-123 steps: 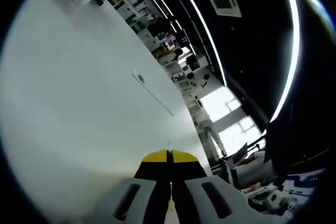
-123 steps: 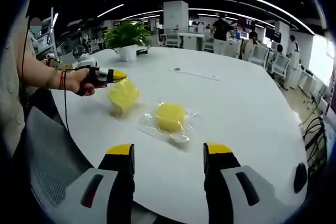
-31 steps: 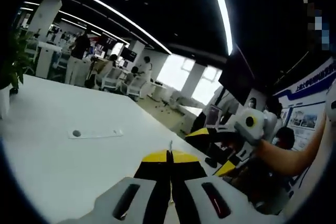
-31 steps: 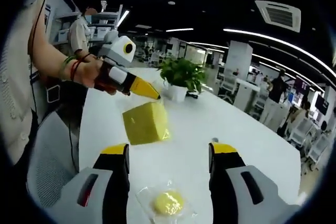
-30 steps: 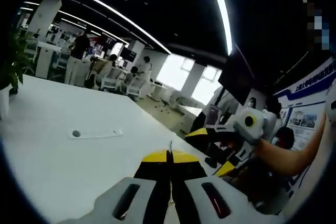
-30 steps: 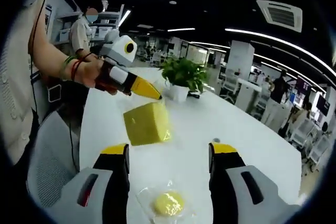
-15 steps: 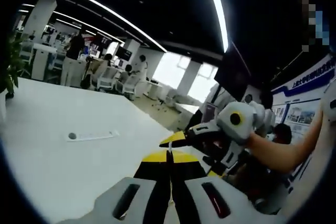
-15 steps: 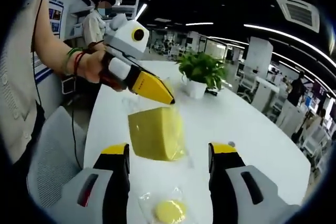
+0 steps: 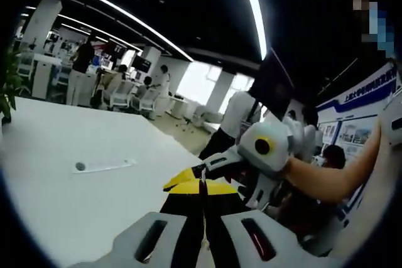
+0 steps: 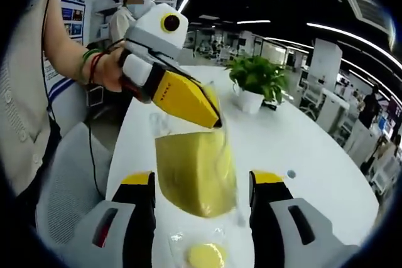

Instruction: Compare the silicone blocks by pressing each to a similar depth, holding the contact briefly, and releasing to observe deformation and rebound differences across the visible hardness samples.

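- The left gripper (image 10: 217,123), jaws closed, pinched the clear wrapping of the large yellow silicone block (image 10: 196,174), which hung at its 6 o'clock.
- The right gripper (image 10: 204,183) stood wide open, holding nothing, the block between its jaws.
- A small round yellow silicone piece in clear wrap (image 10: 206,255) lay on the white table (image 10: 301,155) at the block's 6 o'clock.

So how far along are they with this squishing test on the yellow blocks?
Nothing looks finished yet. In hand: the left gripper, jaws shut on the clear wrapping, holds the bagged yellow block up between the open jaws of the right gripper, which does not yet seem to be squeezing it. Left: press, hold and release that block, then do the same for the round yellow sample lying in its bag on the white table.
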A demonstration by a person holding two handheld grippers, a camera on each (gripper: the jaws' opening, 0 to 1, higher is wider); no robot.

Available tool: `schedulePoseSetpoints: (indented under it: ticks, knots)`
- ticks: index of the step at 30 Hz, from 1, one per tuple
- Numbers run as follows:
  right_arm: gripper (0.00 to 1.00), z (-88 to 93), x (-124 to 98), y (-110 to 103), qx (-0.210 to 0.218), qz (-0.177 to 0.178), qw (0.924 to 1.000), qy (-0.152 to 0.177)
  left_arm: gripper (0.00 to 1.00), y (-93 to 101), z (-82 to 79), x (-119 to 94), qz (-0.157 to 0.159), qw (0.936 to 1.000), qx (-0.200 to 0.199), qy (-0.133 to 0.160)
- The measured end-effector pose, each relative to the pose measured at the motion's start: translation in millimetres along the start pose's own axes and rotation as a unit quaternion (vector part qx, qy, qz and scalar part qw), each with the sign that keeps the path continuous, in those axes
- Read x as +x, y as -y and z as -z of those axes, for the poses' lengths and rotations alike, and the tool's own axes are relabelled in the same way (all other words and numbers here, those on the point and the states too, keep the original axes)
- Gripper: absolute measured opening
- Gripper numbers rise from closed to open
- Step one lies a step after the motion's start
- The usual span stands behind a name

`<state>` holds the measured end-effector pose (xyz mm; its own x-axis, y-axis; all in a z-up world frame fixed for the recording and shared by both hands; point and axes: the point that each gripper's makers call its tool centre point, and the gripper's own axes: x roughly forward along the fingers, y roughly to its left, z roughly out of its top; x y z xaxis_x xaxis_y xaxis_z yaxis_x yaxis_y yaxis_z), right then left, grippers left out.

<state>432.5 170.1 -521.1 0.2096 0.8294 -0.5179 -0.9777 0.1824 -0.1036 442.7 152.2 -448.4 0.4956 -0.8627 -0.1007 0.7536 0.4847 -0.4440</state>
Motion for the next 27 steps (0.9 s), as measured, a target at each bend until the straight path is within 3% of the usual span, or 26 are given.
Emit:
schedulePoseSetpoints:
  ticks: [16,27]
  knots:
    - [0.55,8.3,21,-8,-0.003,-0.056,0.9980,-0.030,0.00,17.0,-0.7,8,0.034,0.9991,0.019,-0.017]
    - [0.47,12.0,25,-13,0.002,-0.074,0.9967,-0.034,0.00,21.3,3.6,10,0.046,0.9982,0.027,-0.029]
